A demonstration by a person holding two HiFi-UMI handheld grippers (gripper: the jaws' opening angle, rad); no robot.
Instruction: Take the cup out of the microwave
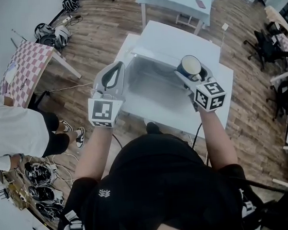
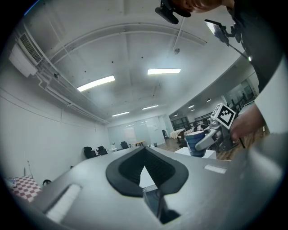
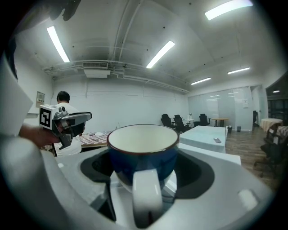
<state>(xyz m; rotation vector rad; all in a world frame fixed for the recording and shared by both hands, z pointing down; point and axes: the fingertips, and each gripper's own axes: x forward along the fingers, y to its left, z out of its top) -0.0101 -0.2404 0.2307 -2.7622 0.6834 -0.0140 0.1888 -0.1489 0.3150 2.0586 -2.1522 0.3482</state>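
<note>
**Blue cup up in the right gripper, over the table**

Pinching a dark blue ceramic cup [image 3: 143, 155], cream inside, between the jaws of the right gripper [image 1: 193, 72], one jaw pressing each side of the body. Holding it upright, rim up, its white handle turned back toward the right gripper view's camera. Hanging in the air near the right edge of the white table [image 1: 173, 35], over the right end of a pale grey-white box [image 1: 149, 85] standing there. Carrying the left gripper [image 1: 113, 72] level with it, over the box's left end, dark pads pressing together at the tips with nothing between. Standing off the table's left edge: a pink-and-white checked table [image 1: 26, 63] and a person in a white shirt [image 1: 13, 132].
</note>
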